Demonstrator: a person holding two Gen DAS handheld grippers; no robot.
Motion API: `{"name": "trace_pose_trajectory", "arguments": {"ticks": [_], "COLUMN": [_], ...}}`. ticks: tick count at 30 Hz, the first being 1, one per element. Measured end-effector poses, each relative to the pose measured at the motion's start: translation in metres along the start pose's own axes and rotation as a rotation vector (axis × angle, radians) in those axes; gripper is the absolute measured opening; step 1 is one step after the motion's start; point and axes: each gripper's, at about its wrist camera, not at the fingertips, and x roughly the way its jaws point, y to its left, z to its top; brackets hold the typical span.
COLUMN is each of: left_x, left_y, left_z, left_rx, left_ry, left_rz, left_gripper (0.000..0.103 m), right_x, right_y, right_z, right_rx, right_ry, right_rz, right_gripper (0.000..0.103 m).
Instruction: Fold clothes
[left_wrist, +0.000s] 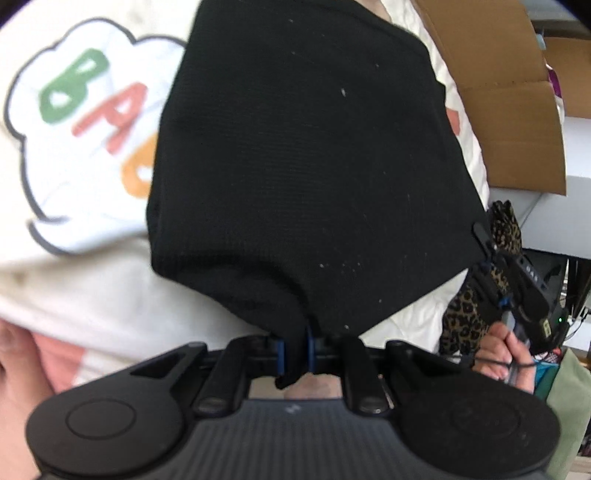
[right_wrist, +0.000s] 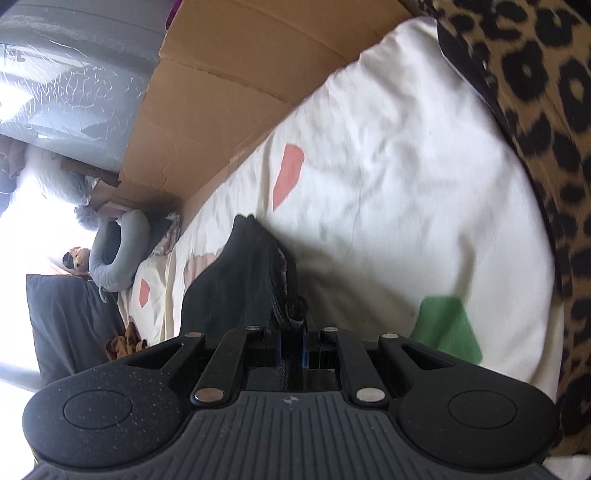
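The left gripper (left_wrist: 294, 350) is pinched tight on a corner of the black knit cloth (left_wrist: 310, 155), and a little bit of the cloth pokes out under its blue pads. The cloth spreads wide in front of it and covers much of the white bedspread (left_wrist: 92, 288). On the bedspread, by the cloth's left edge, there is a cloud shape with big letters (left_wrist: 88, 107) in green, pink and orange, and the cloth hides part of the orange one. At the far right corner of the cloth sits the right gripper (left_wrist: 480, 236), gripping that corner too, and the person's hand (left_wrist: 506, 354) holds its handle. A leopard print fabric (left_wrist: 469, 314) hangs just behind that gripper. A brown cardboard box (left_wrist: 506, 110) stands along the far edge of the bed. In the right wrist view, the right gripper (right_wrist: 291, 341) is squeezed on the black knit cloth (right_wrist: 240, 280), which bunches up in folds right in front of its pads. The white bedspread (right_wrist: 388, 166) stretches out past it, with pink patches and a green patch (right_wrist: 447, 328). The leopard print fabric (right_wrist: 535, 110) fills the right side and blocks what is behind it. The cardboard (right_wrist: 229, 81) runs along the bed's edge. At the far end of the bed lie a grey neck pillow (right_wrist: 114, 254) and a dark cushion (right_wrist: 70, 325).
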Motion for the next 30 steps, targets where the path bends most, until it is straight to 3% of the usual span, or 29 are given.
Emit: {"name": "trace_pose_trajectory", "arguments": {"ticks": [19, 26, 30], "left_x": [0.033, 0.045, 0.043], "left_y": [-0.050, -0.049, -0.053], "left_z": [-0.011, -0.003, 0.002], "left_rx": [0.027, 0.017, 0.037], "left_ry": [0.121, 0.243, 0.352], "left_rz": [-0.085, -0.067, -0.037], "left_gripper": [0.012, 0.016, 0.007], "right_x": [-0.009, -0.009, -0.014], "right_y": [0.005, -0.014, -0.019], "right_z": [0.039, 0.031, 0.026], "right_rx": [-0.052, -0.004, 0.012], "right_ry": [-0.017, 0.006, 0.002], "right_rz": [-0.027, -0.074, -0.072], "right_gripper": [0.009, 0.012, 0.013]}}
